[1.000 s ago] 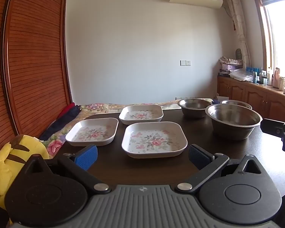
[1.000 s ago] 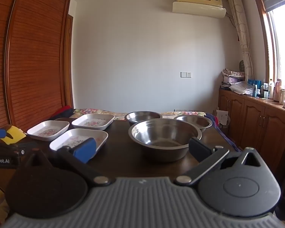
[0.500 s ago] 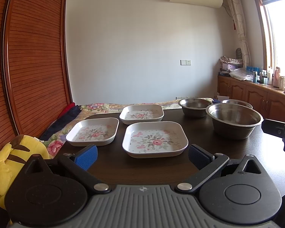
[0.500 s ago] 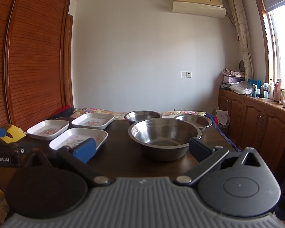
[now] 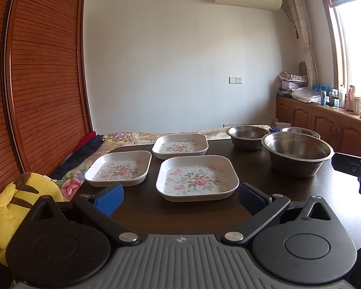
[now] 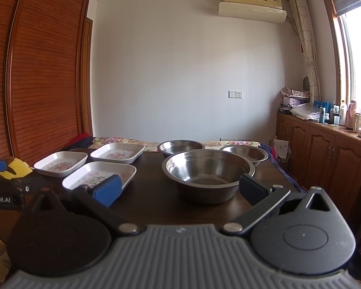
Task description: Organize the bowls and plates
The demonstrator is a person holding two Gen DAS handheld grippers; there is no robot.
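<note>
Three square white plates with flower prints lie on the dark table: a near one (image 5: 196, 177) (image 6: 101, 175), a left one (image 5: 119, 167) (image 6: 61, 163) and a far one (image 5: 180, 145) (image 6: 118, 153). Three steel bowls stand to the right: a large near bowl (image 5: 298, 153) (image 6: 208, 172) and two smaller ones behind (image 5: 247, 136) (image 5: 299, 131) (image 6: 181, 147) (image 6: 246, 153). My left gripper (image 5: 180, 198) hovers open just short of the near plate. My right gripper (image 6: 180, 189) is open in front of the large bowl. Neither holds anything.
The dark wooden table (image 5: 180, 213) ends at a bed with a floral cover (image 5: 130, 136) behind. A yellow plush toy (image 5: 16, 200) sits at the left. A slatted wooden wardrobe (image 5: 43, 84) stands on the left, low cabinets with bottles (image 5: 337, 122) on the right.
The left wrist view has shifted very slightly, plates and bowls drifting a touch right. The right gripper has barely moved. Both stay open.
</note>
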